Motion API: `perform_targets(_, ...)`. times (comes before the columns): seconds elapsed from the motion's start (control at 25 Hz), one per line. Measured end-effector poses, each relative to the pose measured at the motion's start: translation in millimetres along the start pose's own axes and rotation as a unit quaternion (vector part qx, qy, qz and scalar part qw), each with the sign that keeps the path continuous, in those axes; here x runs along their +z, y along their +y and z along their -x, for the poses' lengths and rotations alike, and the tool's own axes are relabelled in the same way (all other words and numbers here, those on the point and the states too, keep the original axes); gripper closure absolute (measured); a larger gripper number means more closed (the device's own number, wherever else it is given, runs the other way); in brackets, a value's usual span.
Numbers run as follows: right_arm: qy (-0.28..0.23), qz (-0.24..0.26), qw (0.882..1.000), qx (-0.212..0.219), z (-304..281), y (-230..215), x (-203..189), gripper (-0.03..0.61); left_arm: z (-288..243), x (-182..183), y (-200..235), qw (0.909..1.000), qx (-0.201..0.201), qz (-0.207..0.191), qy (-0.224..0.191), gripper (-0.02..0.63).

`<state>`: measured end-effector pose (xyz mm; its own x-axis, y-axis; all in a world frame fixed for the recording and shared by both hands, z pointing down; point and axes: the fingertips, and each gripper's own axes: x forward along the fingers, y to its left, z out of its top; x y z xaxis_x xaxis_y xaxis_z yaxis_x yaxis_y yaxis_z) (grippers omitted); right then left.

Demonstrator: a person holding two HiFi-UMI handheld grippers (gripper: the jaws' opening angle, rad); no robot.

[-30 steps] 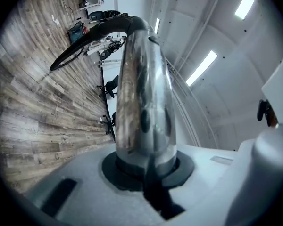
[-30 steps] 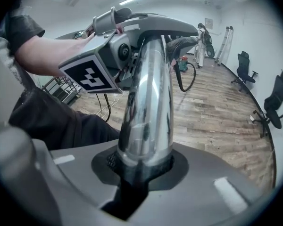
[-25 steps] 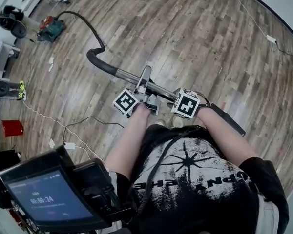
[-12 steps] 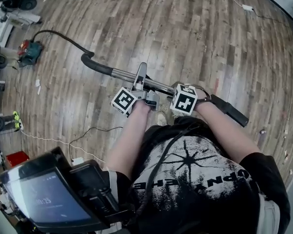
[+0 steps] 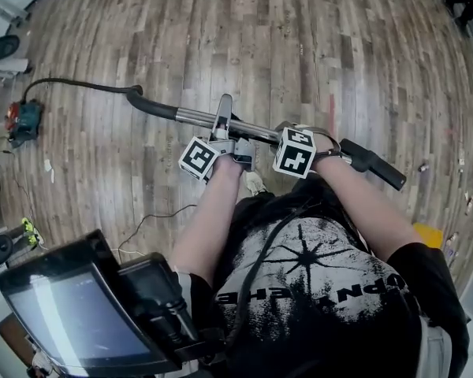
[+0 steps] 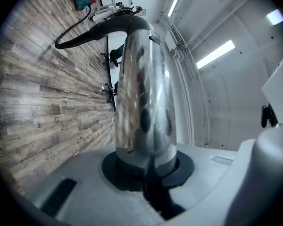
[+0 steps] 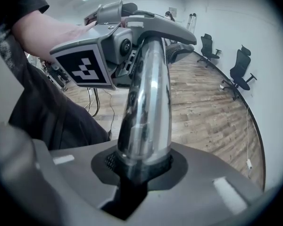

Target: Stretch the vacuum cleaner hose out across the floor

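Now left claw [image 5: 221,126] and just-tightened right claw [image 5: 287,135] both clamped on chrome wand [image 5: 193,116].

Black short-sleeved T-shirt [image 5: 331,290] with white starburst print and lettering; black cable [image 5: 256,282] down its front; black-and-white marker cubes [image 5: 199,158].

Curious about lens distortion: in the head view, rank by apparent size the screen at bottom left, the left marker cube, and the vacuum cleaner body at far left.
Largest: screen, nearest the camera.
Then left marker cube and vacuum cleaner body, about alike, so unranked.
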<state>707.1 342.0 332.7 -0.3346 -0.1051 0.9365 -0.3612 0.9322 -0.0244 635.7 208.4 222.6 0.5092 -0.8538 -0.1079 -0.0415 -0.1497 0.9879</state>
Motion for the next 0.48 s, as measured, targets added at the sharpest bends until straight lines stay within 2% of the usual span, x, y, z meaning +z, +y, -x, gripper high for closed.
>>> perform_targets(0.08, -0.002, -0.007, 1.0, 0.004, 3, -3, -13, 0.492, -5, -13, 7, 0.9998, 0.011, -0.013, 0.007, 0.574)
perform_targets(0.28, 0.0, -0.01, 1.0, 0.018, 9, -17, -61, 0.494, -28, -58, 18, 0.9995, 0.031, 0.002, 0.003, 0.574)
perform_targets(0.4, -0.001, -0.009, 0.999, 0.033, 10, -41, -101, 0.494, -55, -91, 38, 0.9983, 0.058, -0.006, -0.004, 0.574)
perform_targets(0.48, -0.004, -0.004, 0.999, 0.038, 8, -54, -115, 0.494, -68, -100, 47, 0.9976, 0.066, -0.014, -0.009, 0.574)
